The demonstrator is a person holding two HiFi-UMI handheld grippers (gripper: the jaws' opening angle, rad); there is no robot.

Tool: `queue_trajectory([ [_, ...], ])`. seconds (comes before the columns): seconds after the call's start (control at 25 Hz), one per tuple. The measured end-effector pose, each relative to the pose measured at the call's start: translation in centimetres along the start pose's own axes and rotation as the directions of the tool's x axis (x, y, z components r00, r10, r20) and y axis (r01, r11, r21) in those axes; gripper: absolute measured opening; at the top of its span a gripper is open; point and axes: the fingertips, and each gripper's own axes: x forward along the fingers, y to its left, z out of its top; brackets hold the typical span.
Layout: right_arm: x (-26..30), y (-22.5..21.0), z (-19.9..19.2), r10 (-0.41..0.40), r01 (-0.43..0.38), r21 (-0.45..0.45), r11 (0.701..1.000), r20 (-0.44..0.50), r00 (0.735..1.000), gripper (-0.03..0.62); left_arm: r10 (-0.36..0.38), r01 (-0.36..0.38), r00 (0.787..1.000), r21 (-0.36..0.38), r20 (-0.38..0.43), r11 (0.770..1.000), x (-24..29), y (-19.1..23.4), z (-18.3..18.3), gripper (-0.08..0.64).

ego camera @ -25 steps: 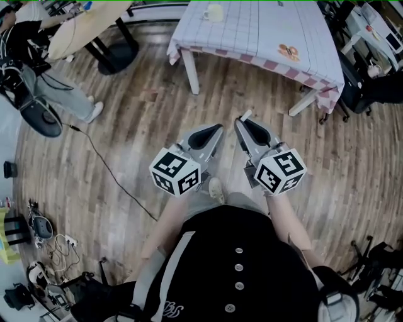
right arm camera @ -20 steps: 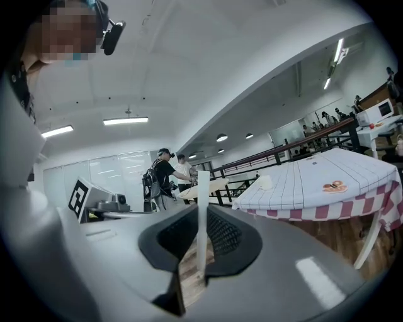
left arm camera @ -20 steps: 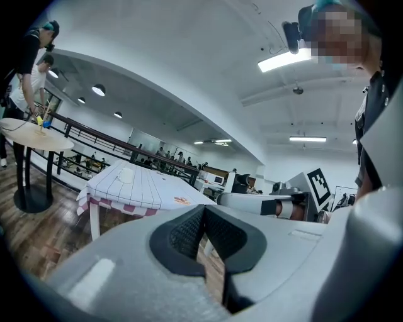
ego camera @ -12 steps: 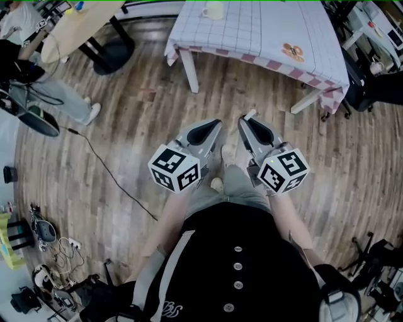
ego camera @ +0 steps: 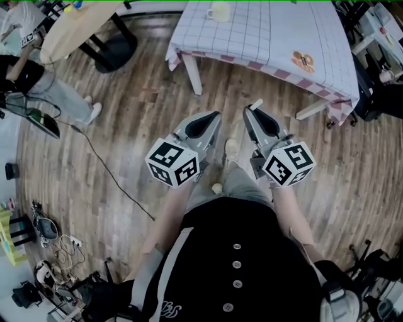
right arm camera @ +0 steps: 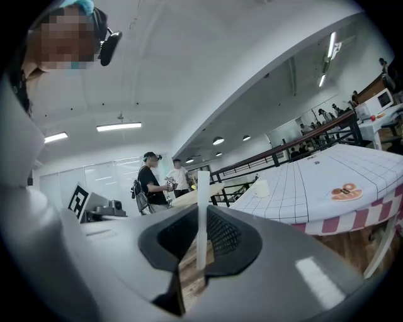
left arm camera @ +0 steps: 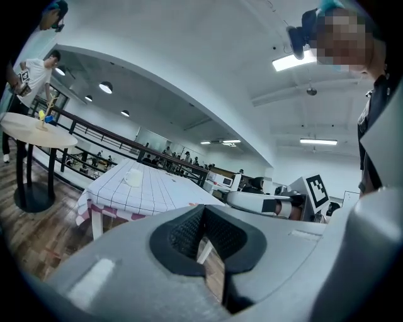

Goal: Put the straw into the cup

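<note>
the wooden floor [ego camera: 119, 157] fills most of the head view. the person stands on it well short of the counter [ego camera: 277, 31], whose checked cloth hangs over the near edge. judging from that gap, the task looks to be at the carrying stage, with nothing yet set in place.

both tools are held level and side by side in front of the body, pointing toward the counter. the left tool [ego camera: 213, 117] has its jaws drawn together with nothing in them, probably kept free to steady the cup. the right tool [ego camera: 253, 113] is clenched on the straw [right arm camera: 202, 214], which stands upright across its jaws, a pose that would suit lowering it in from above.

the cup [ego camera: 218, 11] sits toward the counter's far side, well apart from the straw.

the head view shows only the straw's tip poking past the right jaws. the right gripper view shows its length and the pinch, and the left gripper view confirms that tool is empty.
</note>
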Motion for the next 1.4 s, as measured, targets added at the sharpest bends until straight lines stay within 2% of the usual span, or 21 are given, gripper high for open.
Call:
queue_trajectory([
  [0.36,5.9,-5.6,1.4,0.039,-0.037,0.033,0.999,-0.053,0.998,0.041,-0.006,0.006,1.0,-0.02,-0.012,1.0,7.6,5.0,2.6,-0.003],
  [0.6,9.2,-9.1,3.1,0.06,-0.062,-0.017,0.998,-0.077,0.995,0.041,-0.012,0.013,0.999,0.013,-0.045,1.0,12.7,7.5,4.1,-0.002],
  [0.84,11.9,-13.8,5.1,0.077,-0.077,0.001,0.997,-0.072,0.994,0.041,-0.016,0.017,0.999,0.03,-0.049,0.999,17.7,9.1,5.8,-0.002],
  [1.12,14.0,-16.4,5.4,0.122,-0.121,0.015,0.993,-0.094,0.988,0.04,0.035,-0.035,0.999,-0.006,-0.032,0.999,20.1,11.4,6.6,-0.003],
  [1.4,14.3,-18.1,4.9,0.11,-0.106,0.043,0.993,-0.11,0.988,0.041,0.06,-0.061,0.997,-0.018,-0.052,0.998,20.6,12.6,6.2,-0.003],
])
